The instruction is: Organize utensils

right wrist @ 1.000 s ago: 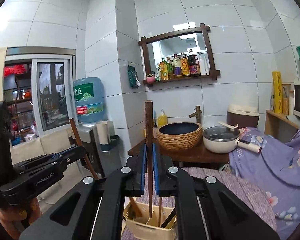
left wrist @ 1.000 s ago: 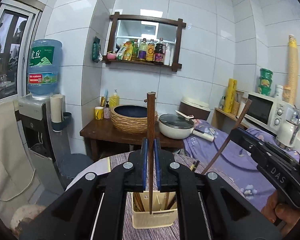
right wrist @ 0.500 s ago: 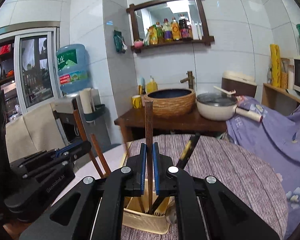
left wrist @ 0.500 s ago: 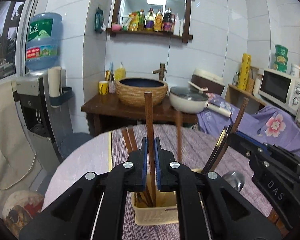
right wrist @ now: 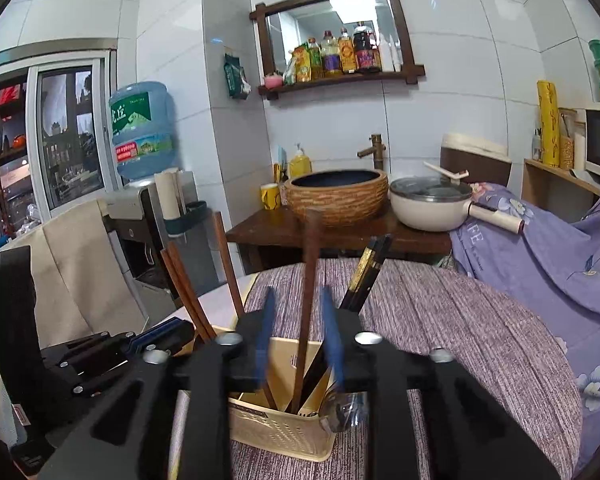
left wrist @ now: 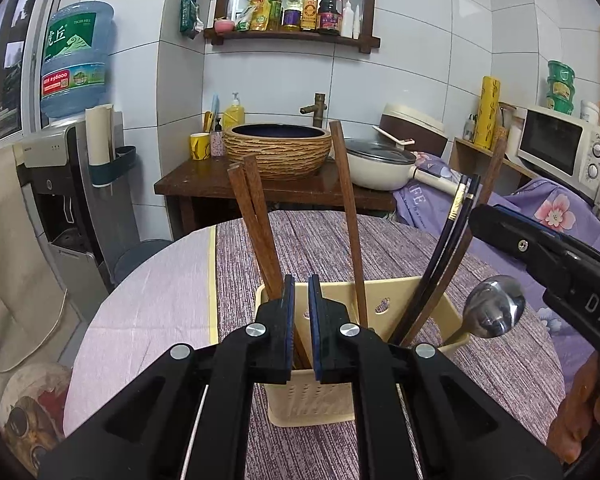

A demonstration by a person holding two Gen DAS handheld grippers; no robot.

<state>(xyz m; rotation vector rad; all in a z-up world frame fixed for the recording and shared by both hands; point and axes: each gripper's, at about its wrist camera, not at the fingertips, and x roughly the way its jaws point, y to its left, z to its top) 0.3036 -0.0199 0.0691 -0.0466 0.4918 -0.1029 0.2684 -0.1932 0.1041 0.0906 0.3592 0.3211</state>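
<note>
Both grippers hover over the utensil holder, fingers spread and holding nothing.

The cream plastic perforated utensil holder (left wrist: 312,396) stands on the round counter (left wrist: 152,312), which is covered with a purple-grey striped cloth. In it lean several brown wooden chopsticks (left wrist: 348,216), a pair of black chopsticks with gold bands (left wrist: 452,232) and a shiny steel spoon (left wrist: 494,308) resting over the right rim. The left gripper (left wrist: 299,328) sits just above the holder's near edge, its blue-padded fingers (left wrist: 287,320) slightly apart with nothing between them. The right gripper (right wrist: 298,344) is wider open; one brown wooden chopstick (right wrist: 308,280) stands in the gap between its fingers (right wrist: 332,344), touching neither, its lower end in the holder.
</note>
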